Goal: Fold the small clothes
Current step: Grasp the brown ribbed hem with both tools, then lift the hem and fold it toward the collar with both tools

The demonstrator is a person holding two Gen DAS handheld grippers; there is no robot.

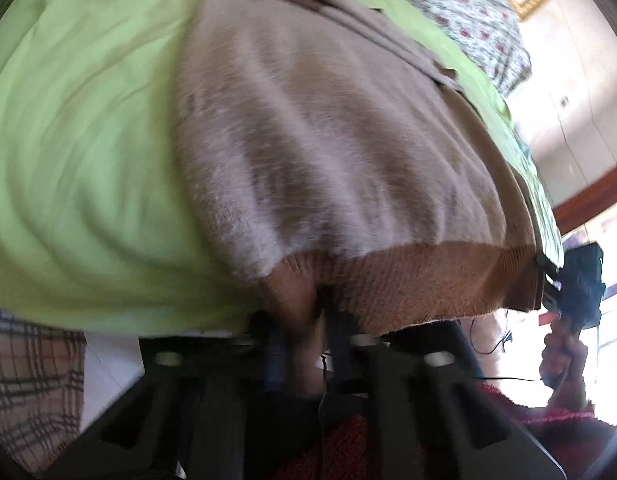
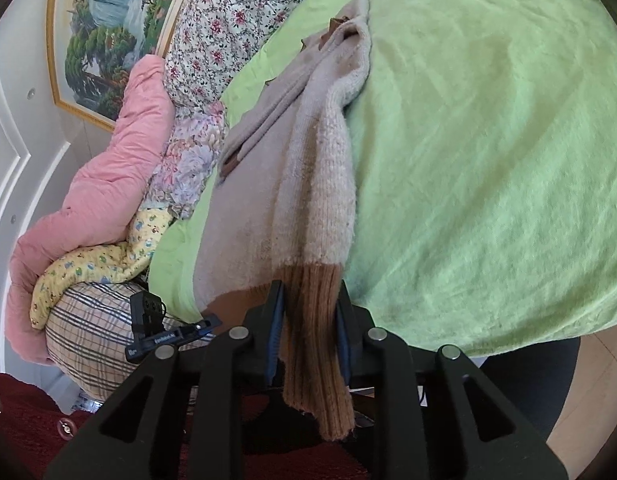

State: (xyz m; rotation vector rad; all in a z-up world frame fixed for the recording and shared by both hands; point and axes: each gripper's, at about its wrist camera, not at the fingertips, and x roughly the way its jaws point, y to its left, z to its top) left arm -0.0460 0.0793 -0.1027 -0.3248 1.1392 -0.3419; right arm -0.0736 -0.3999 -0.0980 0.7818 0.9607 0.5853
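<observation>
A small beige knit sweater (image 1: 340, 128) with a brown ribbed hem lies on a light green blanket (image 1: 88, 140). My left gripper (image 1: 308, 320) is shut on the hem at its left corner; the view is blurred. The other gripper shows at the hem's right corner (image 1: 576, 280). In the right wrist view the sweater (image 2: 284, 200) stretches away over the green blanket (image 2: 488, 160). My right gripper (image 2: 310, 316) is shut on the brown ribbed hem (image 2: 312, 340), which hangs down between the fingers. The left gripper (image 2: 156, 328) shows at the lower left.
Piled bedding lies beyond the blanket: a pink quilt (image 2: 92, 184), floral cloth (image 2: 228, 20), a yellow printed cloth (image 2: 108, 256) and a plaid pillow (image 2: 88, 332). A framed painting (image 2: 108, 32) hangs on the wall. The plaid pillow also shows in the left wrist view (image 1: 28, 380).
</observation>
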